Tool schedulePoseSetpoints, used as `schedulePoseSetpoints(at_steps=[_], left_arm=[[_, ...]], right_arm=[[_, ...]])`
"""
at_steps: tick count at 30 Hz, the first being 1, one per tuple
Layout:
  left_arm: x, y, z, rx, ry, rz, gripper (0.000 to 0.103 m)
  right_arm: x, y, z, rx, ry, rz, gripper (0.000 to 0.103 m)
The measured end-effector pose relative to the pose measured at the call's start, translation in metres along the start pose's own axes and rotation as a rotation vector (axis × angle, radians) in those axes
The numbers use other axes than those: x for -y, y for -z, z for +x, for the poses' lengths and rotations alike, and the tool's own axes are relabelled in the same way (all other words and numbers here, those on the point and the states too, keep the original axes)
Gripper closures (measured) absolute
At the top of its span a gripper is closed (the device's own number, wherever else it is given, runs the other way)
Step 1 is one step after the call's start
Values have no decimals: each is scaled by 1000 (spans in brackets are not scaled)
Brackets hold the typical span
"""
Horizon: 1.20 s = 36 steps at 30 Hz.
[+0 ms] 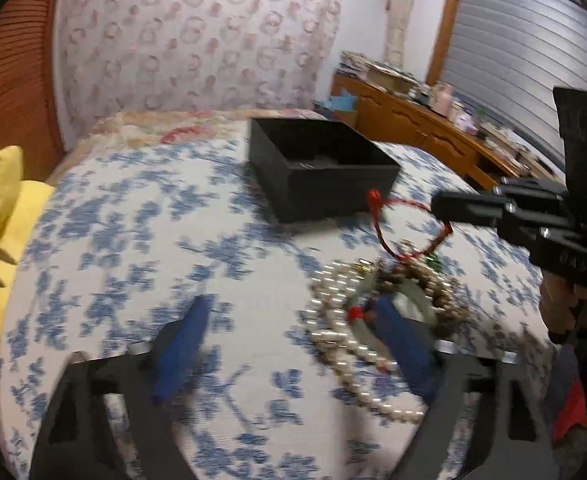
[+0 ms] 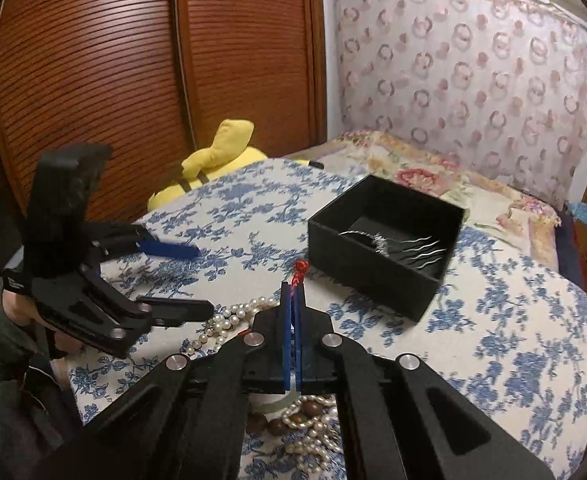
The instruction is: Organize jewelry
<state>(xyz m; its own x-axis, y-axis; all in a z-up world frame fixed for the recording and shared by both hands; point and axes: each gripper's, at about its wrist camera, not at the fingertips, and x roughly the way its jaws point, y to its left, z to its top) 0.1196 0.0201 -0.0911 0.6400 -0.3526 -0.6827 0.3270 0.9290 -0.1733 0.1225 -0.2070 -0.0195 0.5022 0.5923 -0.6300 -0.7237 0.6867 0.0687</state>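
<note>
A black open box (image 1: pixel 321 168) (image 2: pixel 385 244) sits on the blue-flowered bedspread and holds silver pieces (image 2: pixel 405 246). A heap of jewelry (image 1: pixel 377 300) with a pearl necklace (image 2: pixel 229 318), brown beads (image 2: pixel 289 420) and a pale bangle lies in front of it. My right gripper (image 2: pixel 292 300) (image 1: pixel 441 210) is shut on a red cord bracelet (image 1: pixel 393 228), lifted above the heap, its knot (image 2: pixel 299 270) showing past the tips. My left gripper (image 1: pixel 289 340) (image 2: pixel 189 280) is open and empty, low beside the heap.
A yellow plush toy (image 1: pixel 1 232) (image 2: pixel 217 156) lies at the bed's left edge by a wooden slatted wardrobe (image 2: pixel 133 60). A padded headboard (image 1: pixel 197 40) stands behind. A cluttered wooden dresser (image 1: pixel 425 120) runs along the right side.
</note>
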Motion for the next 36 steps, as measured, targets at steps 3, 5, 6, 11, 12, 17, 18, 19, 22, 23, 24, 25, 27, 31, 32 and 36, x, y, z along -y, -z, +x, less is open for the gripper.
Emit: schedulePoseSetpoints(at_steps=[3, 5, 6, 11, 12, 17, 18, 19, 22, 23, 24, 25, 27, 31, 32, 36], left_arm=[[9, -1, 10, -45, 30, 18, 55], [14, 0, 16, -67, 43, 33, 63], [17, 0, 19, -79, 48, 44, 67], [21, -2, 30, -106, 30, 59, 74], [21, -2, 31, -108, 41, 57, 80], [22, -2, 26, -105, 25, 70, 96], [20, -2, 26, -107, 25, 66, 96], [18, -2, 26, -107, 21, 62, 96], [11, -2, 27, -113, -19, 53, 96], [10, -3, 27, -113, -18, 53, 96], [8, -3, 28, -115, -18, 51, 96], [8, -3, 28, -116, -22, 52, 96], [7, -5, 29, -115, -28, 56, 96], [5, -8, 28, -103, -26, 54, 96], [5, -9, 25, -89, -23, 51, 96], [6, -23, -2, 1, -1, 34, 97]], right_arm=[[3, 2, -9, 9, 5, 8, 101], [4, 5, -11, 9, 8, 11, 101], [5, 7, -11, 8, 10, 14, 101], [7, 12, -8, -4, 11, 24, 101], [7, 12, -8, -3, 10, 26, 101], [5, 15, -11, 3, 3, 28, 101], [5, 15, -11, 4, 3, 27, 101], [4, 15, -11, 5, 3, 27, 101], [2, 16, -12, 5, 3, 24, 101], [2, 16, -12, 5, 3, 23, 101], [1, 16, -12, 6, 2, 21, 101], [0, 16, -13, 6, 1, 21, 101], [-2, 16, -13, 7, 2, 20, 101], [-2, 16, -13, 7, 2, 22, 101], [-2, 15, -14, 10, 2, 23, 101], [-5, 9, -22, 33, 5, 19, 101]])
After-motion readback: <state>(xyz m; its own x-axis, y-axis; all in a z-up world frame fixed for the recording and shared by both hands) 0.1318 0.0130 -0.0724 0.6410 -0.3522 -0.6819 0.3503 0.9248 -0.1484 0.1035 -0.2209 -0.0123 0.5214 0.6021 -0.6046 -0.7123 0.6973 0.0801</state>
